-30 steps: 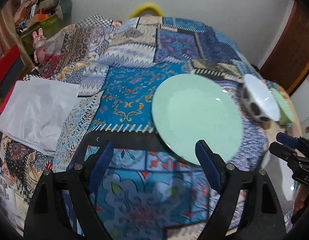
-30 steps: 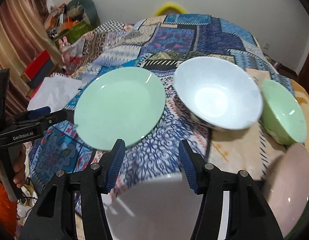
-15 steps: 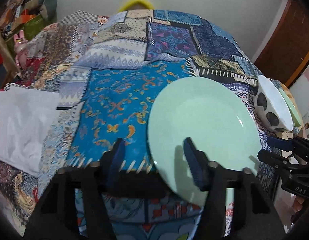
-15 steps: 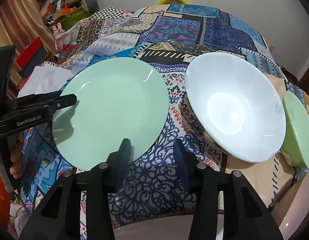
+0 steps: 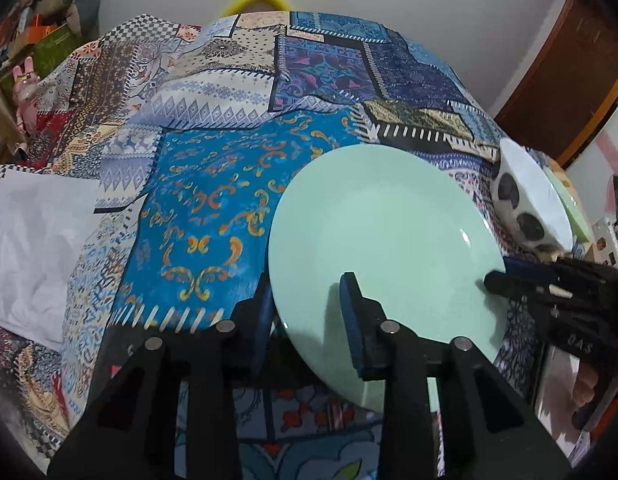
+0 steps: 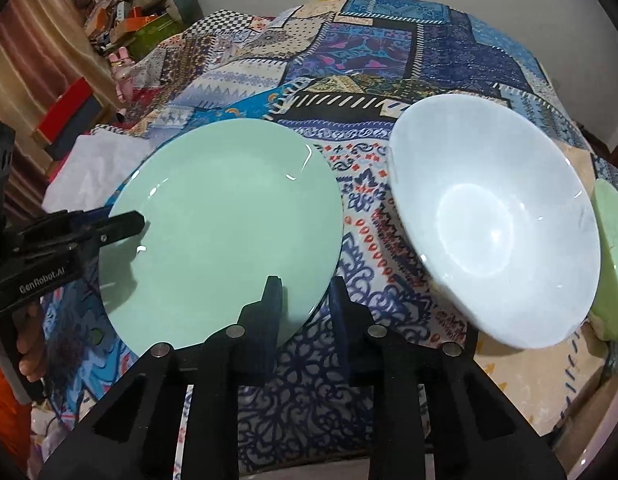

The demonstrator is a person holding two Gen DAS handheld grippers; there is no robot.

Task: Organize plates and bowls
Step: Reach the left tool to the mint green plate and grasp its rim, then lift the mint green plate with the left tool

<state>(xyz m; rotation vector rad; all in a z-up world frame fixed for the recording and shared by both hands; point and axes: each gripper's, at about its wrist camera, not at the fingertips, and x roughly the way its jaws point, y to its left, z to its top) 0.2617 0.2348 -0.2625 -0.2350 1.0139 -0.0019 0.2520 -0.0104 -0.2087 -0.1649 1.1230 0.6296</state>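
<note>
A pale green plate (image 5: pixel 389 248) (image 6: pixel 221 220) lies on the patterned cloth. My left gripper (image 5: pixel 307 312) straddles its near left rim. Its jaws are closing, one finger above the plate and one outside the rim, with a gap still showing. My right gripper (image 6: pixel 305 304) sits on the near right rim, its jaws closing onto the edge. Each gripper also shows in the other's view: the right gripper (image 5: pixel 503 274) and the left gripper (image 6: pixel 125 222). To the right stands a white bowl (image 6: pixel 489 220) (image 5: pixel 525 204) with black spots outside. A green bowl (image 6: pixel 609 260) is beyond it.
The patchwork cloth (image 5: pixel 213 200) covers the table. A white sheet (image 5: pixel 33 240) lies at the left edge. Boxes and toys (image 6: pixel 129 12) crowd the far left corner. A brown door (image 5: pixel 569 80) stands at the right, and a person's hand (image 6: pixel 29 352) holds the left gripper.
Both grippers have come forward and down onto the green plate. Their jaws have narrowed, and the plate's rim now lies between each pair of fingers.
</note>
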